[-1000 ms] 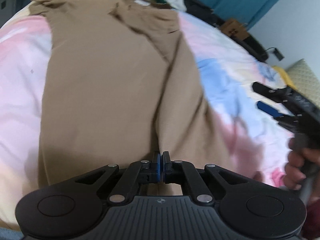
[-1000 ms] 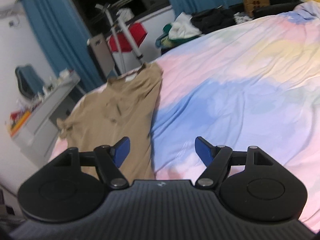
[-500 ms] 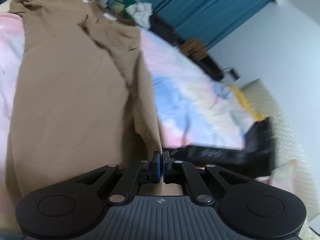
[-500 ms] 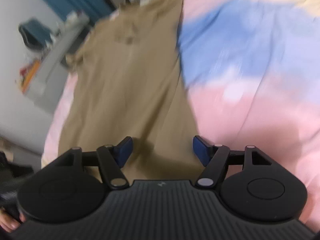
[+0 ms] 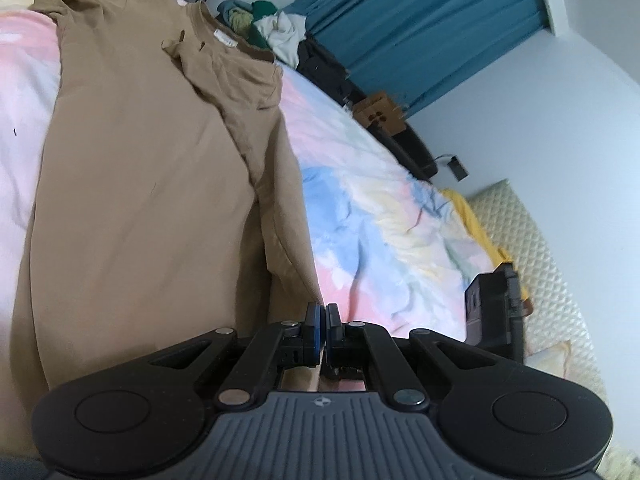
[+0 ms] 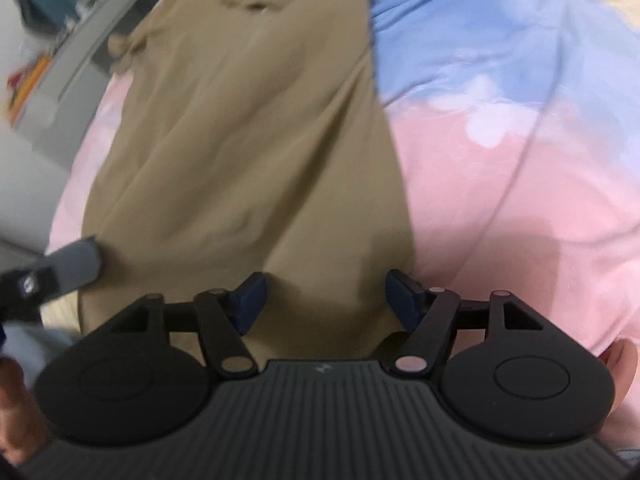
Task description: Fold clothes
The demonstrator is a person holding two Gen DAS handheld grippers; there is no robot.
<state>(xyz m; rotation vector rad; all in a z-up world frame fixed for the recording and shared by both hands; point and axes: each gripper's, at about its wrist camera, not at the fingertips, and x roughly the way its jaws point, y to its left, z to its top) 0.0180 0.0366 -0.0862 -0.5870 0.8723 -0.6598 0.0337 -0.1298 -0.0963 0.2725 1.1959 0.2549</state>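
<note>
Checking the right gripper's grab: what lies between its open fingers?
In the right wrist view, the tan shirt's near hem lies between the right gripper's open fingers; nothing else is there.

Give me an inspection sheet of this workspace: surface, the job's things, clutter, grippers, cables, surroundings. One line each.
Surface: bed with a pastel pink, blue and yellow bedspread, wrinkled.
Job's things: tan shirt lying lengthwise on the bedspread, collar at the far end, its right side already folded inward.
Clutter: pile of clothes at the far edge of the bed; a cardboard box beside it.
Grippers: left gripper shut at the shirt's near hem, whether it pinches cloth cannot be told; right gripper open, over the near hem of the shirt.
Cables: a thin dark lead by the wall device; otherwise nothing seen.
Surroundings: blue curtains, pale wall, quilted headboard, grey desk.
</note>
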